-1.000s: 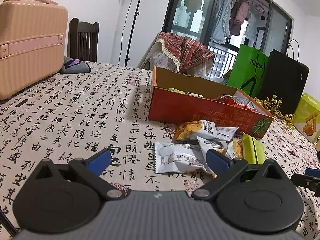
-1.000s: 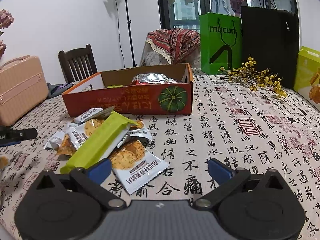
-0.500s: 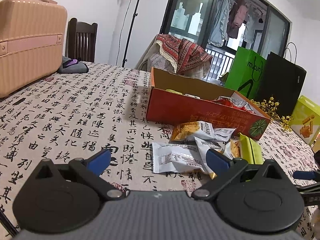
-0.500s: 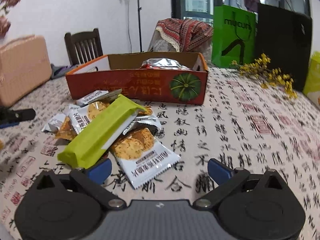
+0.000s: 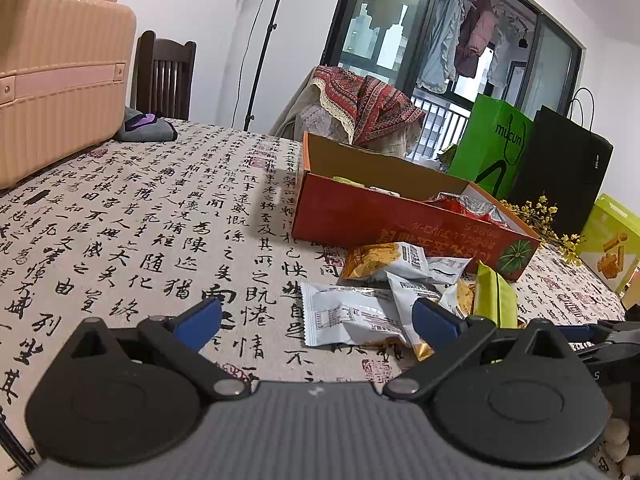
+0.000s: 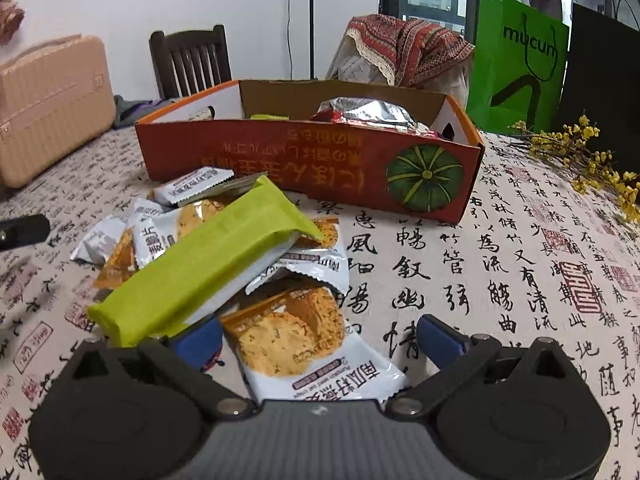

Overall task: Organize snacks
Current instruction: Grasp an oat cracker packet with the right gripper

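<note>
An orange cardboard box [image 5: 384, 216] [image 6: 280, 156] with a pumpkin picture stands on the table and holds a silver-red bag [image 6: 368, 114]. In front of it lies a pile of white-and-orange snack packets [image 5: 352, 314] with a long green bar [image 6: 208, 264] [image 5: 494, 298] on top. My right gripper [image 6: 318, 338] is open, its fingers either side of the nearest cracker packet [image 6: 304, 344]. My left gripper [image 5: 316, 318] is open just short of the pile's near-left packet, holding nothing.
A calligraphy-print cloth [image 5: 140, 232] covers the table. A beige suitcase [image 5: 52, 80] stands at the left, a grey folded cloth [image 5: 148, 130] beside it. Green [image 6: 516, 64] and black [image 5: 560, 176] paper bags, yellow flowers [image 6: 580, 152] and a yellow-green box [image 5: 612, 240] sit at the right.
My right gripper has moved forward and lower over the pile, so the nearest cracker packet now lies between its fingers. My left gripper has crept slightly closer to the pile.
</note>
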A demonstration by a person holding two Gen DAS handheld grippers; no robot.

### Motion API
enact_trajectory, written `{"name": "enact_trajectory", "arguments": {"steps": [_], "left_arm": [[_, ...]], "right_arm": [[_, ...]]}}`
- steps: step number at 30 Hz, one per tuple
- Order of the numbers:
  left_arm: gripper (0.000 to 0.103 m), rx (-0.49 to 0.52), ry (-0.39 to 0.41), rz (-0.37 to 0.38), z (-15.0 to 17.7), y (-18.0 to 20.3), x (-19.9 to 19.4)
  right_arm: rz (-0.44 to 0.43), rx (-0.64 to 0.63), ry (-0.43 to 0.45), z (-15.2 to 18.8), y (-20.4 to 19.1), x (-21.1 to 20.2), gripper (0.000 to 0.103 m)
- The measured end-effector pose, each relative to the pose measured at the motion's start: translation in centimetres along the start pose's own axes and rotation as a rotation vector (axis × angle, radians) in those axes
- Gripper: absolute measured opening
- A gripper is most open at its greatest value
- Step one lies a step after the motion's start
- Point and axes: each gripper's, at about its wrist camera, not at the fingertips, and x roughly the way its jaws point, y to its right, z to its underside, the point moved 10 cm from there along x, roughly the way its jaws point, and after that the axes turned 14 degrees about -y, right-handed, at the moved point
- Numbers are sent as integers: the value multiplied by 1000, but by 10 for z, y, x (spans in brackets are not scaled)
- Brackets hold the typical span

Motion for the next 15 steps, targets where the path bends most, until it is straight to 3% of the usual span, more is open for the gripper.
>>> {"name": "enact_trajectory", "arguments": {"steps": [2,3,5,7,15], "left_arm": [[103,0,0,0,0,0,0],[103,0,0,1,0,0,0],[103,-1,0,2,0,0,0],[103,-1,-2,2,0,1,0],[103,-3,-4,2,0,1,1]], "right_arm": [[-7,-4,5,0,-1,-1,102],[-15,-12,12,1,-2,-2,97],[-28,-32,29,2,-7,-7,83],[-39,-50,46,3,-13,-12,60],[1,-43,91,13,-14,-28,44]]}}
